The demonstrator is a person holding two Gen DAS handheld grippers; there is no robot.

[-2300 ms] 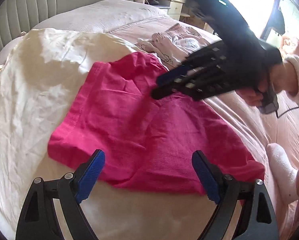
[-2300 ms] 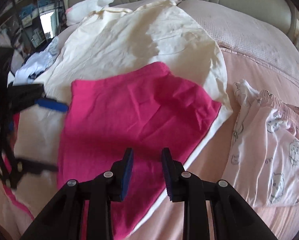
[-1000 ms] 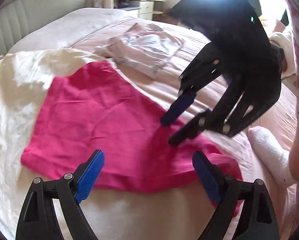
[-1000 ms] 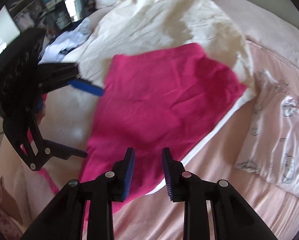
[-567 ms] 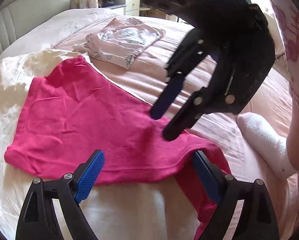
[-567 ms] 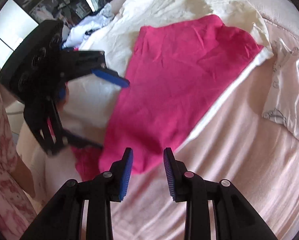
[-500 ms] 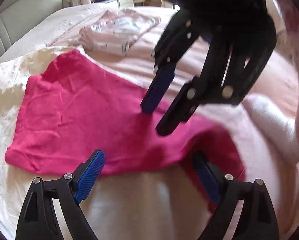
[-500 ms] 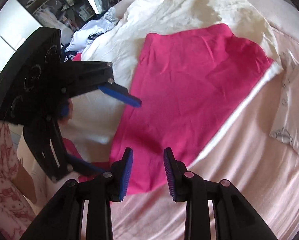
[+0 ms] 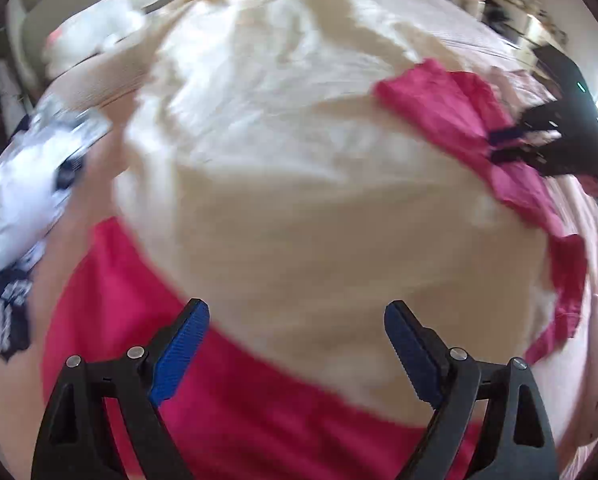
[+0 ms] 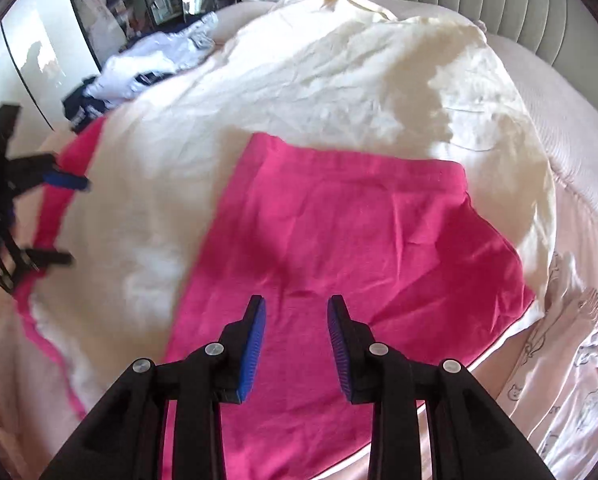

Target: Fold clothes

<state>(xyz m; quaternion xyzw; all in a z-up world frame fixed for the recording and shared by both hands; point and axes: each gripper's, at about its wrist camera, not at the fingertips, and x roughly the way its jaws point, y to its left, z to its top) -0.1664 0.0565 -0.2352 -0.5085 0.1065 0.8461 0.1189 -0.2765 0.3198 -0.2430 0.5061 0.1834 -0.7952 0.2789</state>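
The flat magenta-pink cotton garment (image 10: pixel 339 248) lies spread on the wide cream-coloured rumpled sheet (image 10: pixel 299 80) that covers the bed. The right gripper (image 10: pixel 297 344) hangs above the garment's near end, its blue-padded jaws a little apart and empty, nothing pinched. Off the garment's left side, the left gripper (image 9: pixel 297 352) hovers with jaws spread wide and released, over the cream sheet and a second strip of magenta-pink cloth (image 9: pixel 259 420) showing at that sheet's edge.
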